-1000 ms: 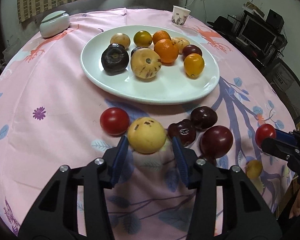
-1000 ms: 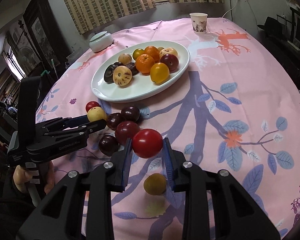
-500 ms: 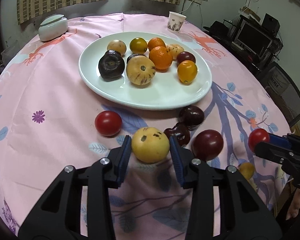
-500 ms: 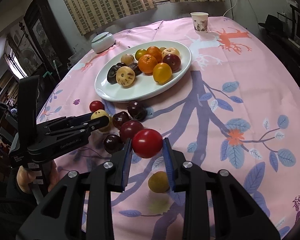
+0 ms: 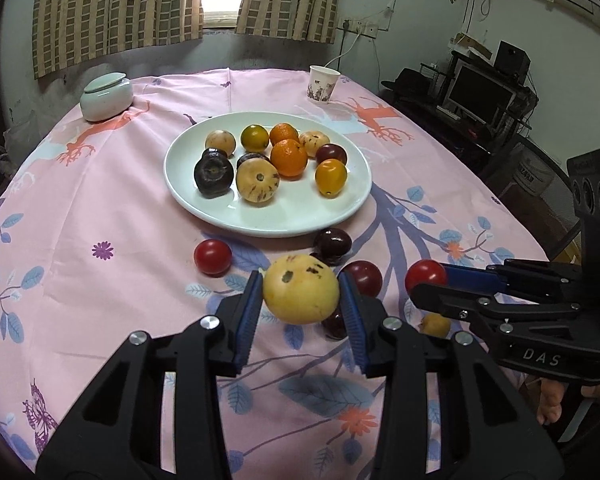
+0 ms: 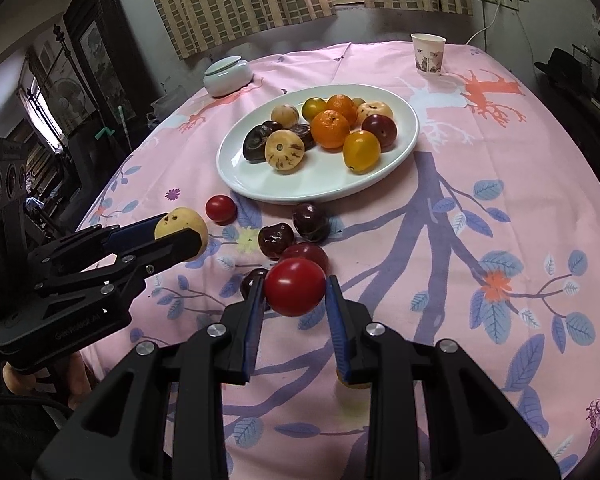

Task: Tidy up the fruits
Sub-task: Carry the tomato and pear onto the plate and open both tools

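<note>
- the left hand-held gripper (image 5: 301, 299) is closed on a yellow speckled fruit (image 5: 301, 294), its blue pads pressed to the fruit's two sides and the fruit lifted clear of the cloth, on the near side of the white plate (image 5: 340, 208).
- the right hand-held gripper (image 6: 295, 289) is closed on a red tomato (image 6: 295, 286) in the same manner, also raised, and also on the near side of the plate, to the right of the yellow fruit.
- both fruits are round and smooth, so they look light but apt to slip or roll; the pads sit across the widest part, which seems the safest place to take hold.
- the tomato's skin looks thin and the flesh probably soft, so a gentle squeeze suits it; the yellow fruit carries dark blemishes and may bruise too.
- between the hand-held grippers and the plate, several dark plums (image 6: 311, 222) and a second red tomato (image 6: 221, 208) lie loose on the pink worktop (image 6: 500, 208).
- a small yellow fruit (image 5: 435, 323) lies on the cloth further from the plate, below the right hand-held gripper.
- the plate already holds oranges (image 5: 289, 157), pale speckled fruits and dark ones, with bare space on its near side.
- beyond the plate stand a paper cup (image 5: 323, 84) and a lidded pale jar (image 5: 107, 96).
</note>
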The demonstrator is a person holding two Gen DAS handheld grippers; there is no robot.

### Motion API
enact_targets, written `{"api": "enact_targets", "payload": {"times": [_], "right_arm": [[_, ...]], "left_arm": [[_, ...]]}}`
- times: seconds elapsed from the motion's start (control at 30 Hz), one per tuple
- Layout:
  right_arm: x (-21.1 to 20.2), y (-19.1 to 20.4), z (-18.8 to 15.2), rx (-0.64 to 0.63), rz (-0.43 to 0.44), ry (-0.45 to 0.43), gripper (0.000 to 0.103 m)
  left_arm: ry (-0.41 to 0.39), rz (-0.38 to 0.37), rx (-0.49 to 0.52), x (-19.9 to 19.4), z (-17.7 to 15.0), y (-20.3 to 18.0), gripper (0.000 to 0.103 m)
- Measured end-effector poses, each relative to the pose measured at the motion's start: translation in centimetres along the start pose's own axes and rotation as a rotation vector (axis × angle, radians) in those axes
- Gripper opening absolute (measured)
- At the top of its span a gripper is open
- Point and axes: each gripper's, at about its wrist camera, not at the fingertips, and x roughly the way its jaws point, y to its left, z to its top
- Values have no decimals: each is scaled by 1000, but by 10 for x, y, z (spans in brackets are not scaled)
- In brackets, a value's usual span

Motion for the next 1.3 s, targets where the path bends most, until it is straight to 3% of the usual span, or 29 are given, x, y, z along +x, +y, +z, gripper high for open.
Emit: {"api": "enact_targets", "payload": {"times": [0.37, 0.57, 0.87, 1.17, 1.2, 1.3], "right_arm": [[9, -4, 7, 0, 3, 12, 31], [18, -9, 49, -68, -36, -21, 31], [77, -26, 138, -122, -123, -48, 31], [111, -38, 153, -115, -145, -15, 31], [111, -37, 154, -119, -152, -23, 32], [107, -32, 154, -147, -196, -70, 65]], "left_arm": [[6, 25, -8, 4, 9, 9, 40], [-4, 57, 22, 16, 51, 19, 40], [67, 76, 11, 95, 142, 49, 40], [137, 63, -39, 141, 156, 65, 40], [142, 67, -47, 144, 156, 66, 40], [118, 76, -72, 138, 157, 71, 51]]}}
